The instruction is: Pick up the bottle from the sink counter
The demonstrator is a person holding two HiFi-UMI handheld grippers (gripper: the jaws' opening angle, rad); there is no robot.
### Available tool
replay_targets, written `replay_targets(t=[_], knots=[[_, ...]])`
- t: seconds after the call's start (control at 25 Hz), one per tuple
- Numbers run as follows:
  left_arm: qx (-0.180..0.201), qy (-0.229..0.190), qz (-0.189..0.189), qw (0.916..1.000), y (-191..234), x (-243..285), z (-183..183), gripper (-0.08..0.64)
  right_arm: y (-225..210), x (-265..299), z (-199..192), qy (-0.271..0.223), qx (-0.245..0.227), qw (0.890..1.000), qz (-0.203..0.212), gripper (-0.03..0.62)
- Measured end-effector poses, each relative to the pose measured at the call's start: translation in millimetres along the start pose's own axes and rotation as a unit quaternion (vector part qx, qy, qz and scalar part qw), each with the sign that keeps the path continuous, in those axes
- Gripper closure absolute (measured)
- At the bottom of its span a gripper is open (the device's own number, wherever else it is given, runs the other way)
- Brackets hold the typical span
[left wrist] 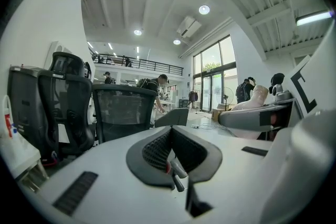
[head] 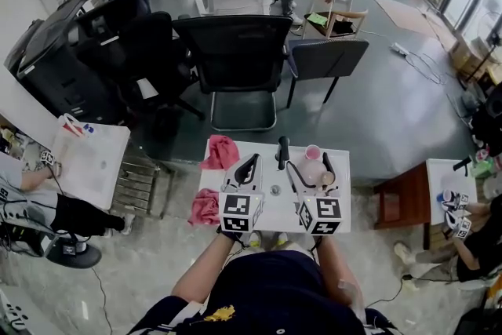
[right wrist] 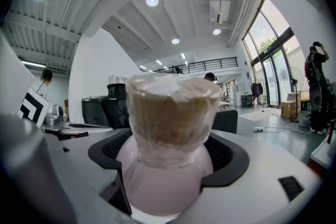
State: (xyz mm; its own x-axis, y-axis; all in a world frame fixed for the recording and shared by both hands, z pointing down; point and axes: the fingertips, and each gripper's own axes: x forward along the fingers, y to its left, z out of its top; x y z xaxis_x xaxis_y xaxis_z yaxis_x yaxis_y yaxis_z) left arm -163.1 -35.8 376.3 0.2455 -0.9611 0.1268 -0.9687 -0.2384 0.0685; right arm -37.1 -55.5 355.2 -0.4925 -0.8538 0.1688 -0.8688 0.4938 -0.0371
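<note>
1. The sink counter (head: 343,176) stood directly ahead of the person. A black faucet (head: 282,153) was at its 12 o'clock and a drain (head: 274,190) near its centre.
2. The bottle (head: 314,169) was a pale pink one with a tan, film-wrapped top. In the head view it stood at about 2 o'clock from the drain, just beside the faucet.
3. The right gripper (head: 311,172) had its jaws clamped on the bottle's round body, one on each side. In the right gripper view the bottle (right wrist: 170,113) filled the space between the pads of the right gripper (right wrist: 168,165), upright with its top clear above them.
4. The left gripper (head: 252,161) was at 10 o'clock from the drain. In its own view the left gripper (left wrist: 176,157) had its jaws together with nothing between them.
5. Two pink cloths lay on the counter, one (head: 221,152) at 10 o'clock and one (head: 205,208) at 8 o'clock. Both were well apart from the bottle.
6. Progress, as a judgement:
   - The reach and the grasp appeared complete.
   - No view showed the bottle's base, so it could not be told whether the bottle had left the counter.
   - The lift clear of the counter was taken as the step outstanding.
</note>
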Motion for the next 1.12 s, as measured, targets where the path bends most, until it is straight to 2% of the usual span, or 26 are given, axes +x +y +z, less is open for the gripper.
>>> replay_targets(t=[1.12], knots=[[0.001, -0.005, -0.012, 0.9999, -3.9, 9.6, 8.9, 0.543, -2.6, 5.8, 5.4, 0.003, 0.005, 1.0, 0.007, 0.16]])
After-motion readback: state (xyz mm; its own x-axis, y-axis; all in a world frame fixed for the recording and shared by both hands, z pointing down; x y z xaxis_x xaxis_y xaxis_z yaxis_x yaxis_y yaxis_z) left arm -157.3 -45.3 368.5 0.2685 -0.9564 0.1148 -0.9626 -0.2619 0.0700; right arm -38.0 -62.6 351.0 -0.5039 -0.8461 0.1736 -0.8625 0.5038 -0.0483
